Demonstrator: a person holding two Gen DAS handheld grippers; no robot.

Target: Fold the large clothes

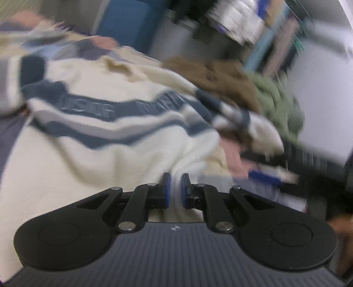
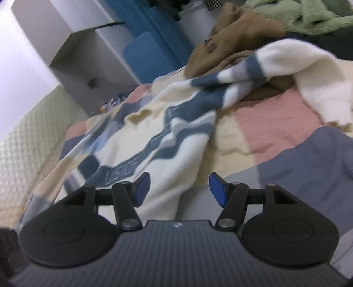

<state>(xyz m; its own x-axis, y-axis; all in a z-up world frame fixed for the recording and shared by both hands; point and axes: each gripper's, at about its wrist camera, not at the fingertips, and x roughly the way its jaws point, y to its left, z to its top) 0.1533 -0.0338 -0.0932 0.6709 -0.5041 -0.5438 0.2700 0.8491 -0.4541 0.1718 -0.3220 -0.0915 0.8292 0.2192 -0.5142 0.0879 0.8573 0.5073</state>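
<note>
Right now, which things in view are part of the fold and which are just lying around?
In play:
- cream sweater with blue stripes
- left gripper, shut on the sweater's hem
- right gripper, open, empty

Lying about:
- brown garment
- green garment
- patchwork bedspread
- blue cushion

Your left gripper [image 1: 175, 189] angles downward, its blue pads pinched nearly together on a fold of the cream sweater [image 1: 123, 145]. Your right gripper [image 2: 179, 189], also tilted down, hovers over the sweater's hem, jaws spread apart and gripping nothing.
</note>
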